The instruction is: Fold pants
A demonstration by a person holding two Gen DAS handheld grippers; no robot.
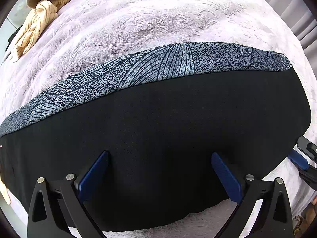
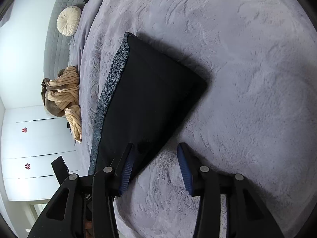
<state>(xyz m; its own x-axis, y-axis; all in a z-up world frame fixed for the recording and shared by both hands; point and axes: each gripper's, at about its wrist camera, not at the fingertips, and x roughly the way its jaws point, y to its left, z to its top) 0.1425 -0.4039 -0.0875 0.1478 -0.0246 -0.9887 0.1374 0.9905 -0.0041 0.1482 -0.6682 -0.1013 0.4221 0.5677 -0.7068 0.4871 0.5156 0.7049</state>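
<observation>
The pants (image 1: pixel 178 129) lie folded on a pale lilac fluffy blanket (image 1: pixel 138 19), black with a grey speckled, leaf-patterned band (image 1: pixel 138 73) along the far edge. My left gripper (image 1: pixel 160 155) points straight down over the black cloth, jaws wide open and nothing pinched. In the right wrist view the pants (image 2: pixel 150 91) stretch away as a long black shape. My right gripper (image 2: pixel 156 145) stands open at their near right edge. Its left finger (image 2: pixel 127 162) is over the cloth and its right finger (image 2: pixel 184 164) is over the blanket (image 2: pixel 247 79). The right gripper's blue pad (image 1: pixel 299 159) also shows at the left wrist view's right edge.
A beige striped garment (image 1: pixel 39 19) (image 2: pixel 65 95) lies bunched at the bed's edge. A round cream cushion (image 2: pixel 69 20) leans on a grey quilted headboard (image 2: pixel 57 49). White cupboard doors (image 2: pixel 29 138) stand beyond the bed, and curtains (image 1: pixel 297 10) hang on the far side.
</observation>
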